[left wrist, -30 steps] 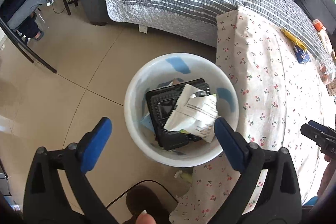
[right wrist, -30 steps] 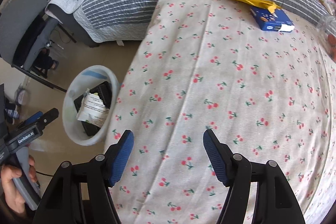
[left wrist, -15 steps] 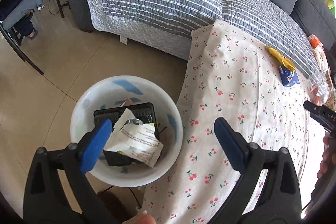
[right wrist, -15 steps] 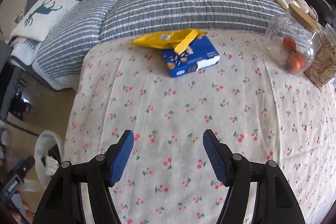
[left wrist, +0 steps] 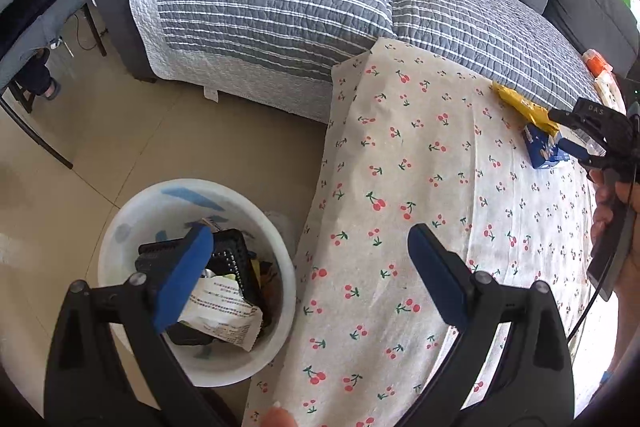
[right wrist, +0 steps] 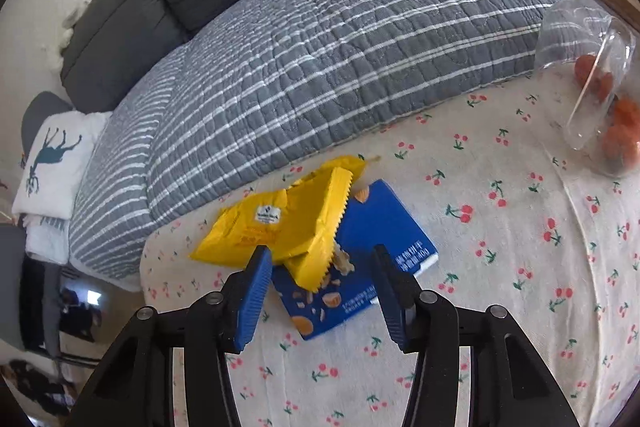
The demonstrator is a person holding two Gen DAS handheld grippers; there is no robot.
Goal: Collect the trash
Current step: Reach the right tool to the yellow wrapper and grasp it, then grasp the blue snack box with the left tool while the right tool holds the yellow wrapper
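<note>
blue box [right wrist: 356, 259]: "40g", other print unreadable | right tongs [left wrist: 576, 133]: "DAS" | yellow wrapper [right wrist: 280, 223]: logo illegible

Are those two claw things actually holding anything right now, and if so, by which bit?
Nothing is held. The left gripper is open and empty. The right gripper is closing above the yellow wrapper and blue box, but its pads are not pressing either.

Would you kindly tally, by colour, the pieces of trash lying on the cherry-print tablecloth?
Yellow: 1, the yellow wrapper
Blue: 1, the blue box
Total: 2
</note>
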